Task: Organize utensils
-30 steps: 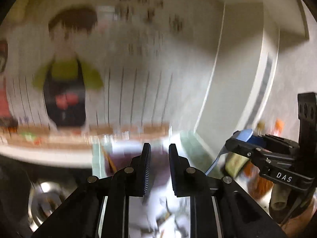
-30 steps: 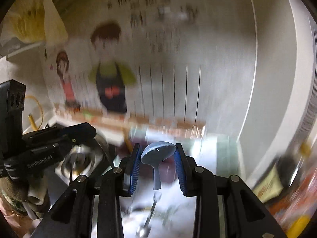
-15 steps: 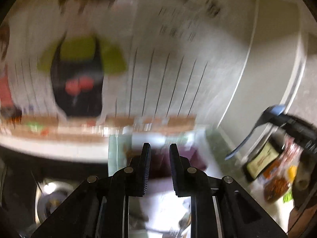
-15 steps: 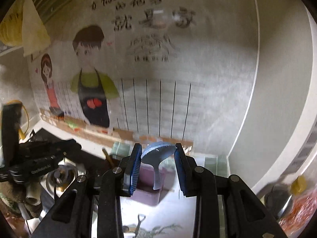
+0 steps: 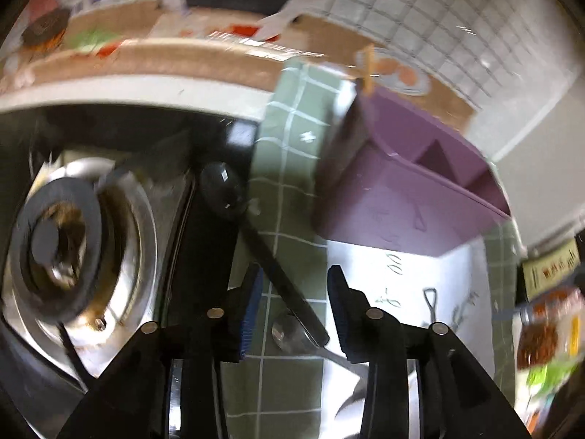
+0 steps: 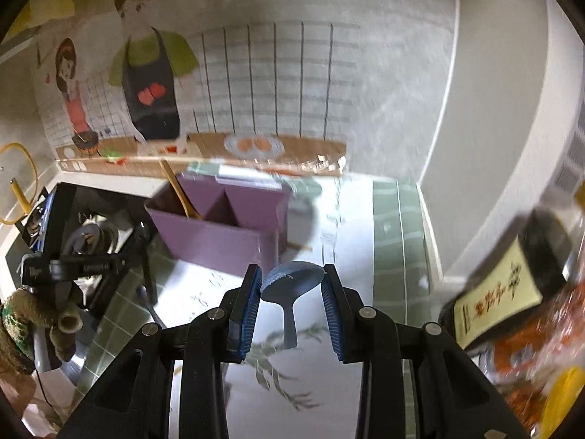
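L gripper (image 5: 294, 307) has dropped from facing the wall poster down twd the counter, jaws now opening w/ nothing pinched yet. Means it's going for the next utensil while the R one is carrying its own. Purple divided caddy (image 6: 219, 230) is sitting at the back, one yellow stick (image 6: 181, 192) already in its left compartment. Black ladle (image 5: 256, 245) is lying on the green tiled mat (image 5: 289, 153), handle running btwn the L fingers; a steel spoon (image 5: 292, 334) is just under it. R gripper (image 6: 292, 292) is clamping a blue spoon (image 6: 290, 289) by the bowl, near the caddy, not yet over it.
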`<state>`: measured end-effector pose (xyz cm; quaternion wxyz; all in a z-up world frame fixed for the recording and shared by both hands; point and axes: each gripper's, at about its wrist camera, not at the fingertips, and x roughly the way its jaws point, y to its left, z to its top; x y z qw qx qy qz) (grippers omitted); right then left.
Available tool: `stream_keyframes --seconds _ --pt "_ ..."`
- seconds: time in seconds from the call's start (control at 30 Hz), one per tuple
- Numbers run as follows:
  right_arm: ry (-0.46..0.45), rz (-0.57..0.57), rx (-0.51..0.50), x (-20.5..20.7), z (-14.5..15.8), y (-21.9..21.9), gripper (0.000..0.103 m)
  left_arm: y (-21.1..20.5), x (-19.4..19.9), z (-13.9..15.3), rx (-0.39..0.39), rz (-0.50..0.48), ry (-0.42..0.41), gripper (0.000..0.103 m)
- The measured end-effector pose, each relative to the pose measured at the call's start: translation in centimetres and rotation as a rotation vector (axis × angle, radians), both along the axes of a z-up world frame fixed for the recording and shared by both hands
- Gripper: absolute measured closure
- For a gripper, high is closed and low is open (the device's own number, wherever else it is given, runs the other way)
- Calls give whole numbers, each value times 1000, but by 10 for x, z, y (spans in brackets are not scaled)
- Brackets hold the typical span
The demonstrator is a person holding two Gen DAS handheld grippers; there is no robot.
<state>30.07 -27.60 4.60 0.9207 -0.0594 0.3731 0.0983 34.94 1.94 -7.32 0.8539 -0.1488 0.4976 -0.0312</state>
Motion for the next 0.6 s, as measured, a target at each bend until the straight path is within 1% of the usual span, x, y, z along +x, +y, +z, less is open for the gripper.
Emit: stream_keyframes --seconds 0.13,0.2,0.23,0.27,0.3,0.37,0.47,0.53,0.6 --pt "46 -20 37 1 -15 -6 73 -28 4 -18 113 -25 3 63" --pt "54 -24 47 0 -18 -7 73 -40 3 -28 198 -37 -6 64" --pt "57 -25 51 -2 -19 -8 73 -46 0 -32 235 -47 -21 66" --pt "57 -23 52 -3 -20 -9 73 -49 -5 -34 255 -57 -38 67" --pt "56 -22 51 -5 -20 -8 73 -53 -13 -35 269 -79 -55 72" --pt "57 -14 47 -8 -21 -8 73 -59 -26 -35 262 -128 -62 77" --pt "65 -1 47 -8 -23 -6 73 -67 -54 -35 241 -210 -66 78" --pt "70 6 47 -8 -25 -4 73 -71 -71 -34 205 -263 -59 78" --pt "75 11 48 -9 -27 -2 73 -75 -93 -30 152 -339 -40 80"
